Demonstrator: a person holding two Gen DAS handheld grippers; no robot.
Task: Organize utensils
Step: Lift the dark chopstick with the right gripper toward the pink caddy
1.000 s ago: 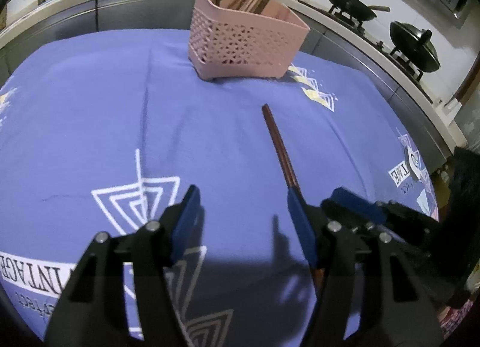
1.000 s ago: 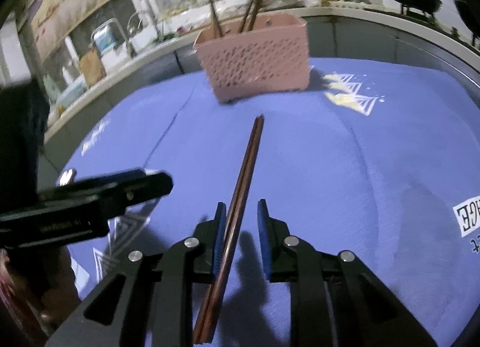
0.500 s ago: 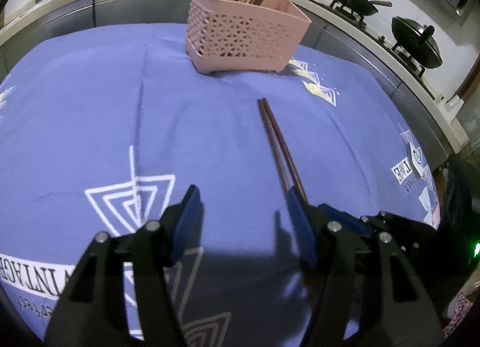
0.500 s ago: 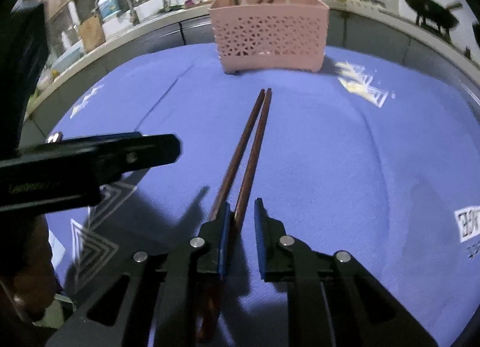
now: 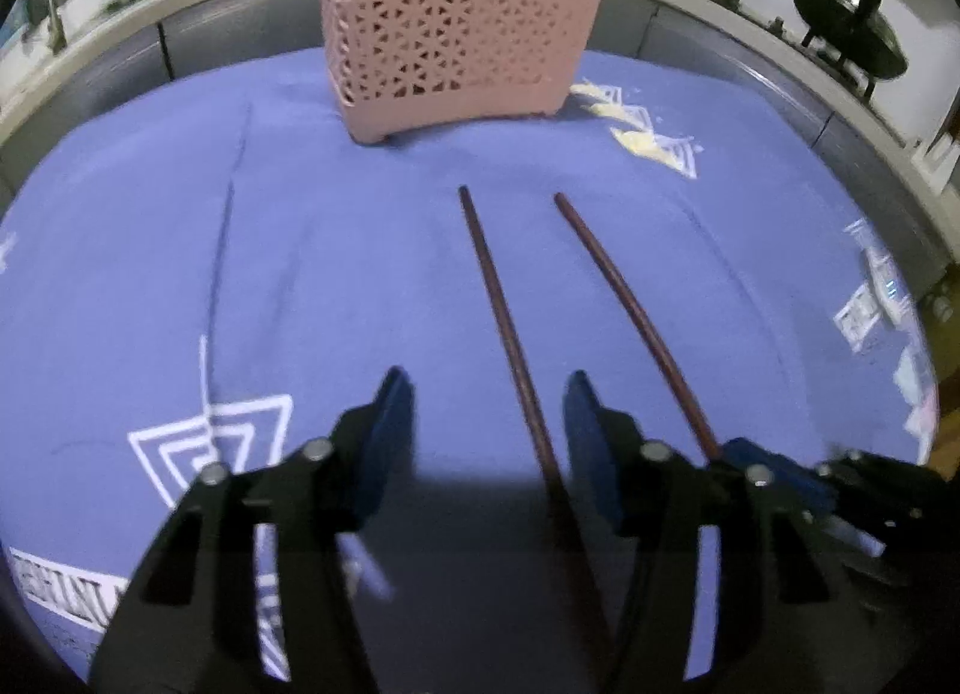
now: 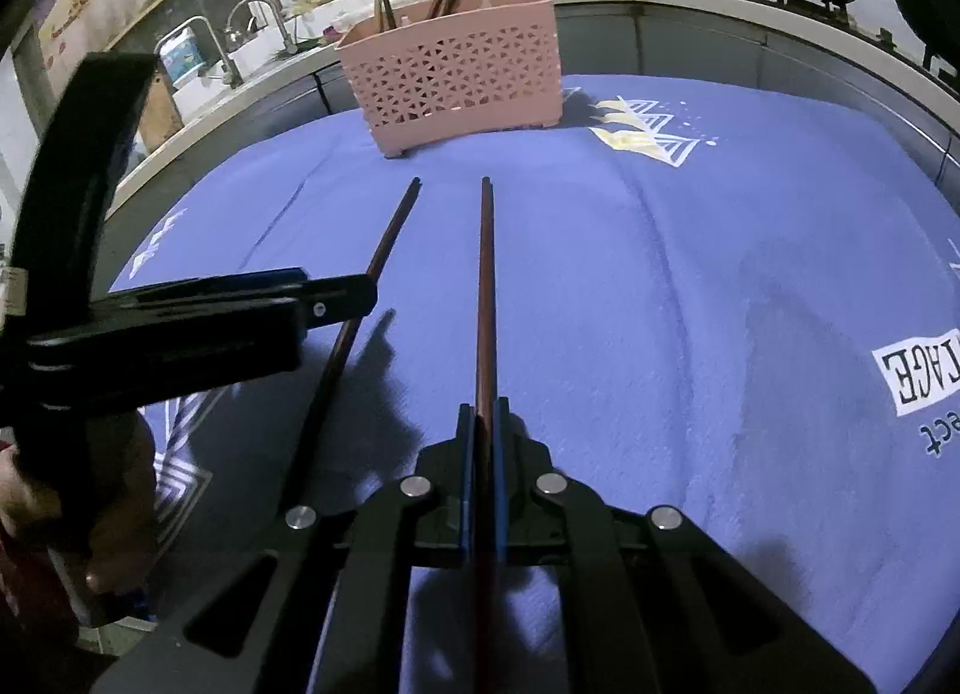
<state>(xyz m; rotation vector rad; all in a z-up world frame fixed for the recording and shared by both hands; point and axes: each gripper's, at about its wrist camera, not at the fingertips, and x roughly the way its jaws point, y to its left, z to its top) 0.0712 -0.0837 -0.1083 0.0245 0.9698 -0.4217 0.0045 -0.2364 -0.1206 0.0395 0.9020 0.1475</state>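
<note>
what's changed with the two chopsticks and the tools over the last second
The chopsticks lay together; now they are apart. The right tool has shut on the right chopstick. The left tool has moved over the left chopstick, which lies between its closing jaws, not yet pinched. The pink basket and the blue cloth stayed put.

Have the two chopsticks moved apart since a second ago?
Yes. In the left wrist view they lay together before; now the left chopstick and right chopstick lie spread, tips apart, pointing toward the pink basket.
</note>
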